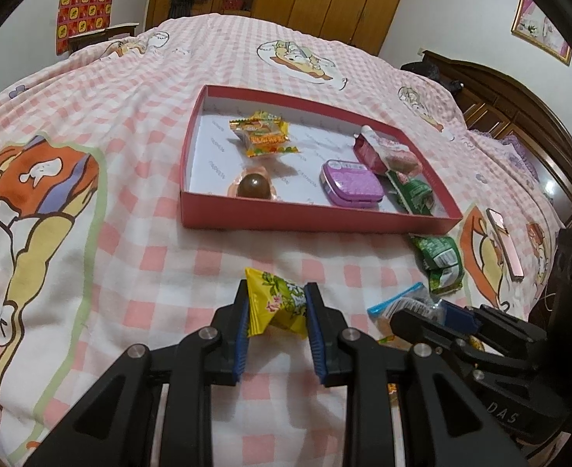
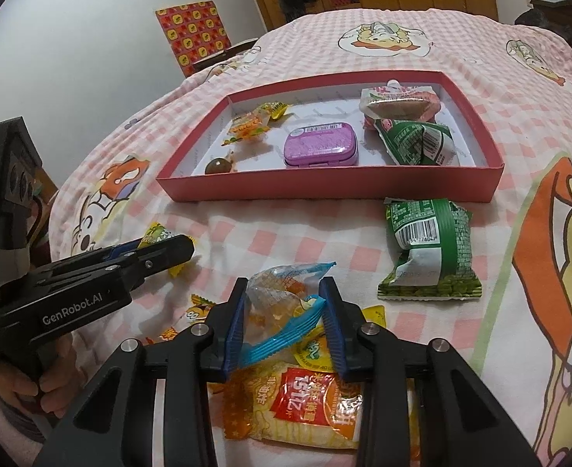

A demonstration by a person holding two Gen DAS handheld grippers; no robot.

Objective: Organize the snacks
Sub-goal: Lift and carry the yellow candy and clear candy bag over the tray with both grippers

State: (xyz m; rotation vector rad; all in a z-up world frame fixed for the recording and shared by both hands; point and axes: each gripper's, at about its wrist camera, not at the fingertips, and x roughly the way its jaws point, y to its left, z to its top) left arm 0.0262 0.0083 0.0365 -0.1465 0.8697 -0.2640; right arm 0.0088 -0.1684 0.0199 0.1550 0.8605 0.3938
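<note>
1. Inside the red box (image 2: pixel 325 190) lie six snacks: two orange candies, one chocolate ball, one purple tin (image 2: pixel 320 147), one pink pack, one green pack.
2. Left gripper (image 1: pixel 276 303) pinches one yellow candy (image 1: pixel 280 303).
3. Right gripper (image 2: pixel 284 303) clamps one clear blue-edged packet (image 2: pixel 282 303).
4. One green packet (image 2: pixel 430 249) lies outside on the bedspread (image 2: pixel 247 241).

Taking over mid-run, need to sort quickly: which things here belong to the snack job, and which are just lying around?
Job: red box, yellow candy in left gripper, clear blue-edged packet in right gripper, green packet on the bedspread.
Lying about: pink phone, bedspread.
</note>
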